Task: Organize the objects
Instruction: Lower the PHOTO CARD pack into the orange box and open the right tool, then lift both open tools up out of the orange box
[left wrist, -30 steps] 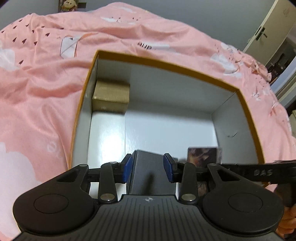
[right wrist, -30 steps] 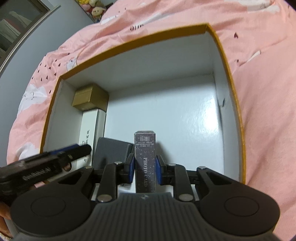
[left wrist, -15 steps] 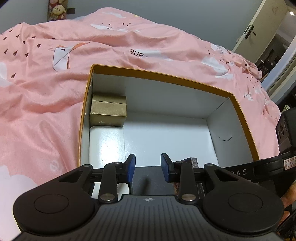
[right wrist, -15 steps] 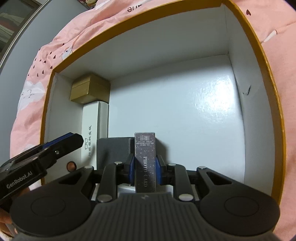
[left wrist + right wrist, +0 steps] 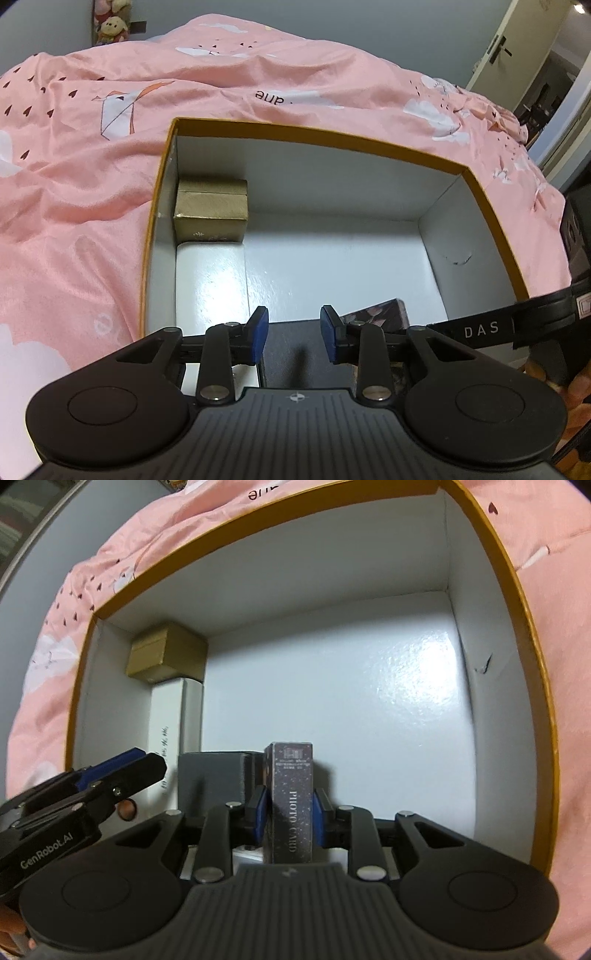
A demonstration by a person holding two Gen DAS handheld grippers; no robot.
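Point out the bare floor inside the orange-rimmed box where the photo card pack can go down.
The white floor of the orange-rimmed cardboard box lies bare from its middle to the right wall. The left side is crowded: gold paper box in the far corner, long white box before it, dark grey box nearest. The right tool grips the dark speckled photo card pack beside it.

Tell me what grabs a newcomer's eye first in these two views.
The big white-lined cardboard box with a mustard-yellow rim on the pink printed bedspread dominates. At its near edge the right gripper clamps an upright dark speckled "PHOTO CARD" box. A small gold gift box sits in the far left corner.
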